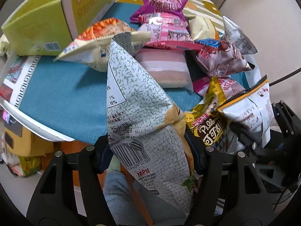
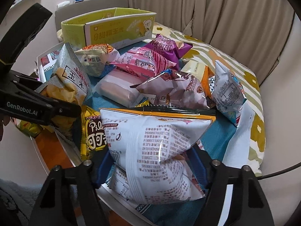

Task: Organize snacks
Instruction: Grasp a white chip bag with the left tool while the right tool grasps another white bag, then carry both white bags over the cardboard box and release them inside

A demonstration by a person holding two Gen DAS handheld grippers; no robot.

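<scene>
My left gripper (image 1: 150, 150) is shut on a grey-green speckled corn chip bag (image 1: 143, 109), held upright above the near edge of the blue table top; the bag also shows in the right wrist view (image 2: 69, 79). My right gripper (image 2: 152, 167) is shut on a white snack bag with red print (image 2: 156, 146), which also shows in the left wrist view (image 1: 248, 109). A yellow and brown cocoa bag (image 2: 94, 131) lies between the two held bags. Several more snack bags are piled behind: pink (image 2: 143, 60), purple (image 2: 167, 47), mauve (image 2: 178, 90), orange and white (image 2: 97, 56).
An open yellow-green cardboard box (image 2: 105, 26) stands at the far left of the table. A pink striped wrapped cake (image 2: 116, 86) lies mid-table. A flowered cloth (image 2: 225, 56) covers the right side. Curtains (image 2: 216, 9) hang behind. The left handle (image 2: 28, 98) sits at left.
</scene>
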